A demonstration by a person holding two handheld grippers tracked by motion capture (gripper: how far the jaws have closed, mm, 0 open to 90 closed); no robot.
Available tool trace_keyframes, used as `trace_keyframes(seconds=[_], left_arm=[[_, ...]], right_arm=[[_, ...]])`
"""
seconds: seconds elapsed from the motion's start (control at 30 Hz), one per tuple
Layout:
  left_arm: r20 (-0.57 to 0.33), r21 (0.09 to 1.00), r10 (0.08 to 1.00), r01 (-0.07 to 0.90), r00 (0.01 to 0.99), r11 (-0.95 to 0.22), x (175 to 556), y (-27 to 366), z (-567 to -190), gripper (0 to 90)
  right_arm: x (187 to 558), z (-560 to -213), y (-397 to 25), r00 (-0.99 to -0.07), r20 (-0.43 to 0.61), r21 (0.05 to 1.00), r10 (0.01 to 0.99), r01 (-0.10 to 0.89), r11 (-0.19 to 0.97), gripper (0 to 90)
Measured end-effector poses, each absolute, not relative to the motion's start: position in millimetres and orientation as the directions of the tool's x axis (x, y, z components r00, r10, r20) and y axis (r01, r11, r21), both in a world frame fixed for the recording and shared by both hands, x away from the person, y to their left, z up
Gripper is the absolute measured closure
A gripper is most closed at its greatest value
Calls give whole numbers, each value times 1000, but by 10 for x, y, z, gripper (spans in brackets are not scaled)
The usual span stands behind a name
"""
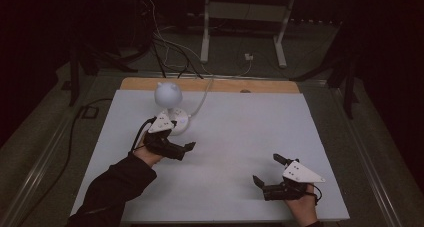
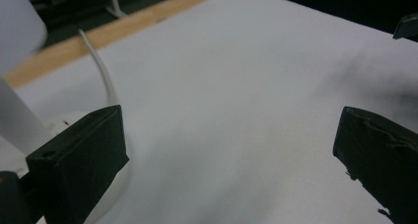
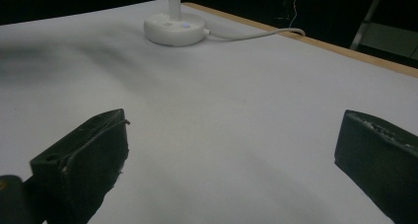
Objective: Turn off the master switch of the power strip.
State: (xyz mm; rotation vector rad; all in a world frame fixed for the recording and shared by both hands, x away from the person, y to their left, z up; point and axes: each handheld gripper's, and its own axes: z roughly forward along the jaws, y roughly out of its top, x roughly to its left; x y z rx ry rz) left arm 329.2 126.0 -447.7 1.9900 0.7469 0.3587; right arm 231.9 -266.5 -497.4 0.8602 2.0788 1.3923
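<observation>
Left hand-held gripper (image 1: 186,148) left of centre, jaws wide apart, empty, beside lamp (image 1: 168,98), right hand-held gripper (image 1: 267,171) lower right, likewise gaped, empty, over tabletop (image 1: 240,127)

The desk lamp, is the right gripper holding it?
No. The right gripper is open over bare white table, well apart from the desk lamp, which stands by the left gripper.

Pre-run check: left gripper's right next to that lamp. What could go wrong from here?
The left gripper, jaws open, sits close beside the lamp, which has a round head on a thin stem: a bump could tip it. The lamp's cord trails over the table's far edge; snagging it could drag the lamp.
</observation>
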Motion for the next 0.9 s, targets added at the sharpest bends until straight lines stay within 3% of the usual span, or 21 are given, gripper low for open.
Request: trace_keyframes(seconds=[0.4, 0.67, 0.9], left_arm=[[0, 853, 707, 369, 708, -369, 3480, 1109, -4640, 5], [35, 836, 772, 404, 635, -371, 3593, 1054, -4724, 76], [80, 841, 819, 402, 569, -362, 3670, 1040, -4792, 238]], right_arm=[[2320, -4965, -2684, -684, -32, 936, 729, 235, 262, 0], [2314, -4960, -2685, -681, -39, 937, 731, 230, 265, 0], [2317, -4961, -2691, -683, -31, 937, 730, 235, 260, 0]])
